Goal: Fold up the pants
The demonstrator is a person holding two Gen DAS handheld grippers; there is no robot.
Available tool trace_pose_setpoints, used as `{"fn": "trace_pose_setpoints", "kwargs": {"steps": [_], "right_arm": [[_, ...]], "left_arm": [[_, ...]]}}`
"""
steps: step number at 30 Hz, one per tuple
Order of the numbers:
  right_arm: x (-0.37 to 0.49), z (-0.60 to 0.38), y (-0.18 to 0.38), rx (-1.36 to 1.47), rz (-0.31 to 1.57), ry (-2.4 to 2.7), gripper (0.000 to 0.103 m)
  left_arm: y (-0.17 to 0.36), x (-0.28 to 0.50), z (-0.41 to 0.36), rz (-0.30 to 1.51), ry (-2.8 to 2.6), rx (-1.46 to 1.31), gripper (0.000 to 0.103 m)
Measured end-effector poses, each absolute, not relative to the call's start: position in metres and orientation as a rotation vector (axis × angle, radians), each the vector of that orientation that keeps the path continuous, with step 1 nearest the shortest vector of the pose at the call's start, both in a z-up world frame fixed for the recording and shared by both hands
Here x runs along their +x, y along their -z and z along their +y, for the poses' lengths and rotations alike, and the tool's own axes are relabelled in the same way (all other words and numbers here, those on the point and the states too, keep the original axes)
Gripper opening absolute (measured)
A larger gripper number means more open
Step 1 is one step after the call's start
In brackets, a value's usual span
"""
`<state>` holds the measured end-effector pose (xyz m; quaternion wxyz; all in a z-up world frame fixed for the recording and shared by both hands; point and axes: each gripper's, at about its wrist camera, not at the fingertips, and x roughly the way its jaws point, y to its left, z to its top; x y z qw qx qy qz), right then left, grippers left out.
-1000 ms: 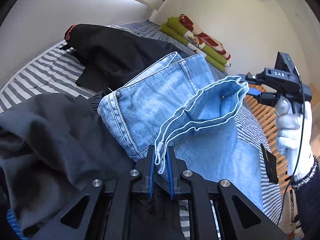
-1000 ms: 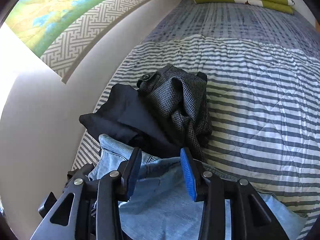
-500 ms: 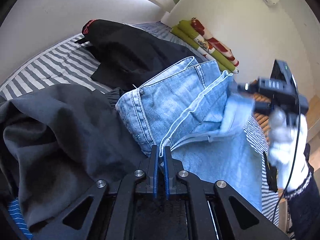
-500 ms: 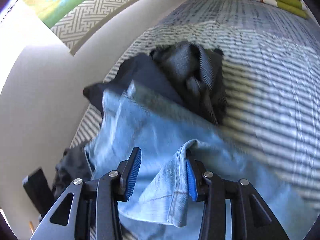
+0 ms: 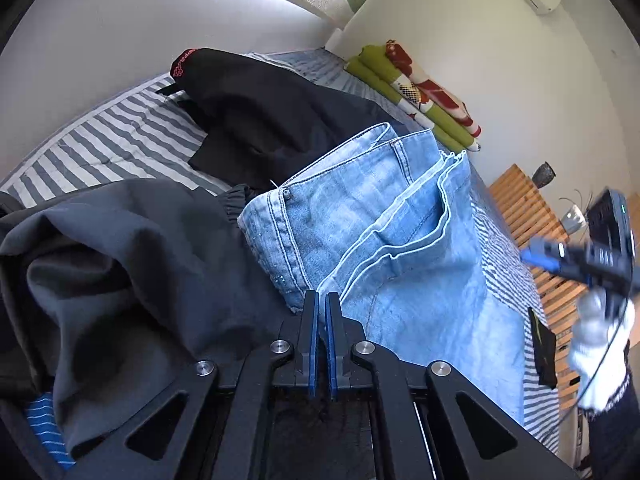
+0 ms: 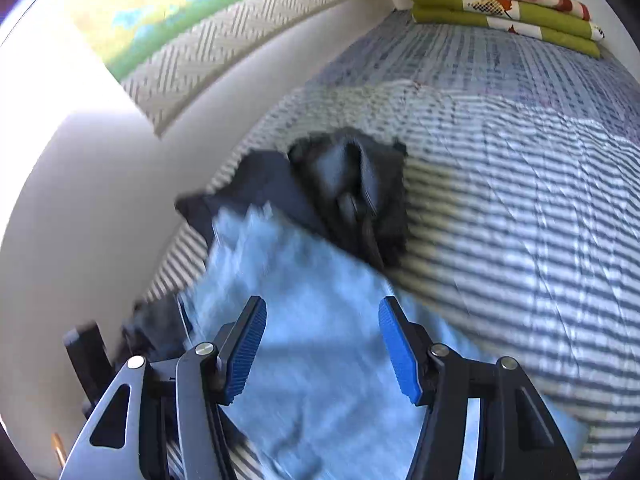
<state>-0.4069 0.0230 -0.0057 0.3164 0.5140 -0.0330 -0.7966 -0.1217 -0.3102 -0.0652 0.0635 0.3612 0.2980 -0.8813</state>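
Both grippers angled down over the folded jeans (image 5: 372, 220) on the striped bed (image 5: 120, 144). Left gripper (image 5: 322, 304) was pinched shut, nothing visibly held; right gripper (image 6: 322, 344) was opening, jaws empty above the denim.

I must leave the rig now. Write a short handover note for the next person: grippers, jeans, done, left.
Left gripper: shut; whether it still pinches the jeans edge just in front cannot be told.
Right gripper: jaws opening, nothing between them, above the denim.
Jeans: on the striped bed, hems folded over toward the waistband, beside dark clothes.
Done: one fold laid.
Left: probably fold again and smooth.
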Motion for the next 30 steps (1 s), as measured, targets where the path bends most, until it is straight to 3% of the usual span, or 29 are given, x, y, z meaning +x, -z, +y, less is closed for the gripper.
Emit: {"fn": "trace_pose_setpoints", "kwargs": {"steps": [3, 5, 7, 9, 11, 14, 18, 24, 27, 30], "right_arm": [[-0.372, 0.053, 0.021, 1.397, -0.059, 2.109, 0.055], [-0.347, 0.081, 0.03, 1.428, -0.059, 2.149, 0.055], [-0.321, 0.119, 0.038, 1.451, -0.077, 2.215, 0.055], [-0.296, 0.159, 0.052, 1.529, -0.046, 2.309, 0.055], [-0.275, 0.194, 0.067, 1.599, -0.054, 2.372, 0.055], [-0.252, 0.233, 0.093, 1.71, -0.214, 2.307, 0.055], [-0.245, 0.262, 0.095, 1.673, -0.289, 2.351, 0.055], [-0.279, 0.313, 0.091, 1.594, -0.587, 2.31, 0.055], [-0.302, 0.332, 0.097, 1.602, -0.676, 2.292, 0.055], [-0.321, 0.343, 0.111, 1.61, -0.735, 2.253, 0.055]], "left_arm": [[0.061, -0.117, -0.31, 0.849, 2.634, 1.085, 0.004], [0.056, -0.114, -0.304, 0.863, 2.663, 1.091, 0.016], [0.047, -0.112, -0.285, 0.801, 2.721, 1.1, 0.053], [0.041, -0.112, -0.25, 0.685, 2.797, 1.133, 0.063], [0.041, -0.114, -0.211, 0.577, 2.857, 1.202, 0.063], [0.045, -0.115, -0.14, 0.39, 2.962, 1.309, 0.064], [0.052, -0.114, -0.032, 0.103, 3.109, 1.419, 0.076], [0.068, -0.128, 0.084, 0.143, 3.205, 1.601, 0.076], [0.077, -0.14, 0.127, -0.031, 3.157, 1.615, 0.085], [0.098, -0.153, 0.158, -0.22, 3.068, 1.677, 0.085]]}}
